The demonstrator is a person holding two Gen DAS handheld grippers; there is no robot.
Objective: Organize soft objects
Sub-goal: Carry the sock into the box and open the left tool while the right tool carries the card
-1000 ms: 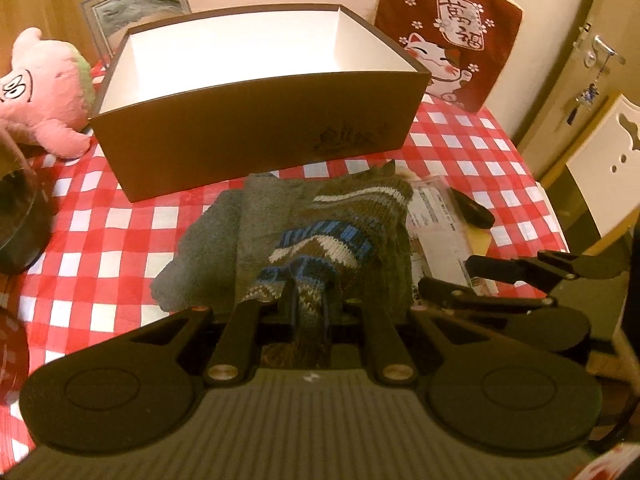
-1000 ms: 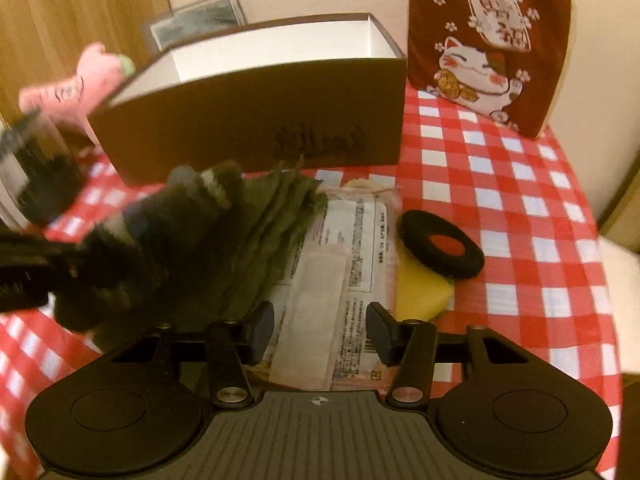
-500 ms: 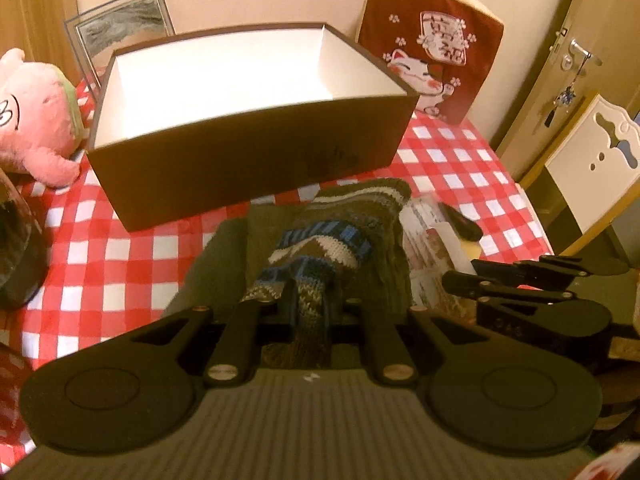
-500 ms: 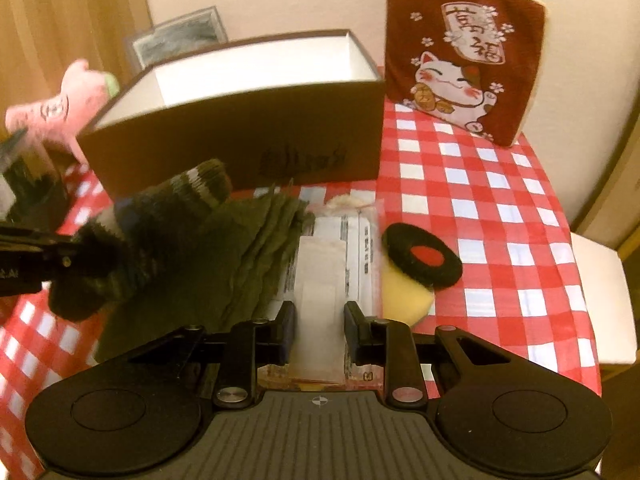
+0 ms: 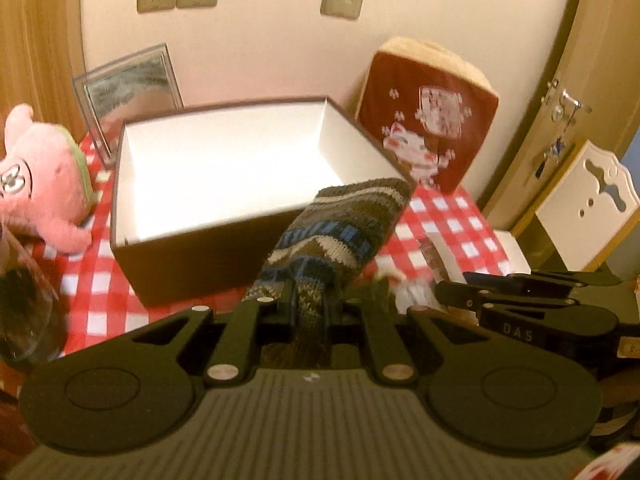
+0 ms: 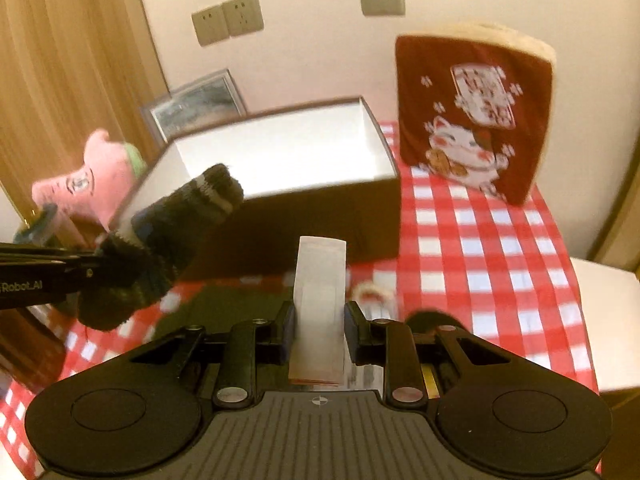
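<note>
My left gripper (image 5: 310, 304) is shut on a striped knit sock (image 5: 340, 224) and holds it in the air just in front of the open brown box (image 5: 192, 256). The sock also shows in the right wrist view (image 6: 176, 224). My right gripper (image 6: 318, 320) is shut on a flat clear plastic packet (image 6: 320, 280), lifted off the table in front of the same box (image 6: 320, 216). The box has a white inside with nothing in it.
A pink plush toy (image 5: 36, 176) lies left of the box. A red lucky-cat cushion (image 6: 472, 128) leans on the wall at the right. A picture frame (image 5: 128, 88) stands behind the box. A dark cloth (image 6: 224, 304) lies on the checked tablecloth (image 6: 500, 256).
My left gripper lifted the sock off the grey cloth and up toward the box. My right gripper closed on the plastic packet and raised it from the table.
</note>
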